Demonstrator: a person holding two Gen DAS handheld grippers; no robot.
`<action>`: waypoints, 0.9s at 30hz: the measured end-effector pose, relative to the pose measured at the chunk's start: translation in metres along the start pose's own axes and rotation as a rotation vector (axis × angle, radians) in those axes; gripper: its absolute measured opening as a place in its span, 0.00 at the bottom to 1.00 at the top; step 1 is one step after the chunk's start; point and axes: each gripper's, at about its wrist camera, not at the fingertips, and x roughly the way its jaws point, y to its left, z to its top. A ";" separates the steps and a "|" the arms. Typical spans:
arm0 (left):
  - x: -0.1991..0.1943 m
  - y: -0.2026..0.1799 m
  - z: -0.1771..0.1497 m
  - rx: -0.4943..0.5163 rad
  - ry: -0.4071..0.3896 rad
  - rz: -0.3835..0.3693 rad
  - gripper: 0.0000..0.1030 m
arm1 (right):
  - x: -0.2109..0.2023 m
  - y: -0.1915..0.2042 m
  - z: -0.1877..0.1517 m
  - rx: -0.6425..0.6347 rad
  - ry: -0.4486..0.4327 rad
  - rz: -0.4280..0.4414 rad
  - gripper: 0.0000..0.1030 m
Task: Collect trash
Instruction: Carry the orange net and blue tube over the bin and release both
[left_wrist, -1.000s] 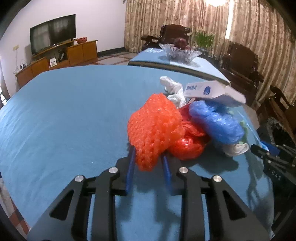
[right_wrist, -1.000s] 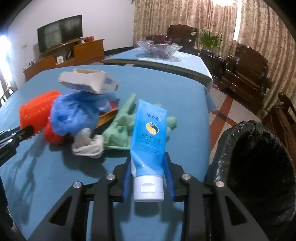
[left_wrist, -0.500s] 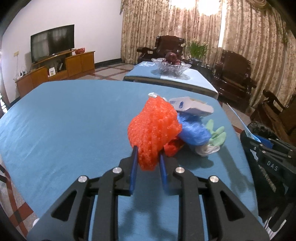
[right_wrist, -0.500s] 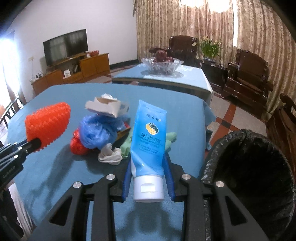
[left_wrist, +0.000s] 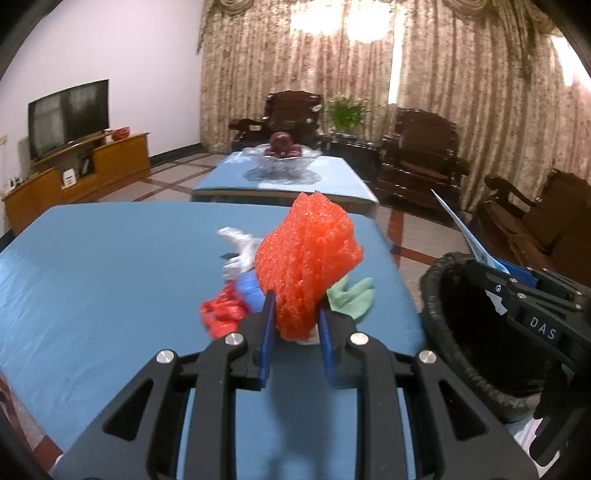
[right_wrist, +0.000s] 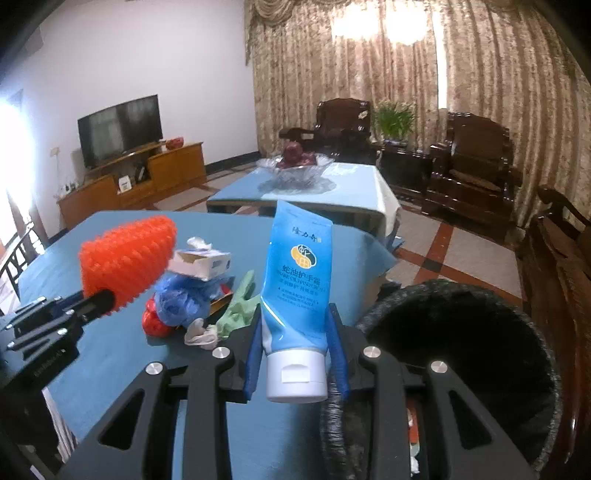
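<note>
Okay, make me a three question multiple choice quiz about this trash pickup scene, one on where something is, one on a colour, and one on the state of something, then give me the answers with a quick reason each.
1. Where is the bin?
A. On the blue table
B. On the floor beside the blue table's edge
C. On the far table by the glass bowl

2. What colour is the foam net in the left hand-held gripper?
A. Orange-red
B. Green
C. White

3. What state is the right hand-held gripper in?
A. Open and empty
B. Shut on nothing
C. Shut on the blue tube

Answers:
1. B, the black-lined bin stands lower than the tabletop, just off its right edge.
2. A, the bumpy net between the blue pads is plainly orange-red.
3. C, the tube stands between both pads, white cap toward the camera.
</note>
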 end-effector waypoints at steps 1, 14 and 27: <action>0.001 -0.007 0.001 0.005 -0.001 -0.011 0.20 | -0.003 -0.004 0.000 0.003 -0.003 -0.006 0.31; 0.024 -0.097 -0.001 0.071 0.028 -0.156 0.20 | -0.033 -0.070 -0.022 0.069 0.008 -0.133 0.31; 0.054 -0.165 -0.011 0.134 0.070 -0.263 0.20 | -0.043 -0.134 -0.040 0.153 0.031 -0.247 0.31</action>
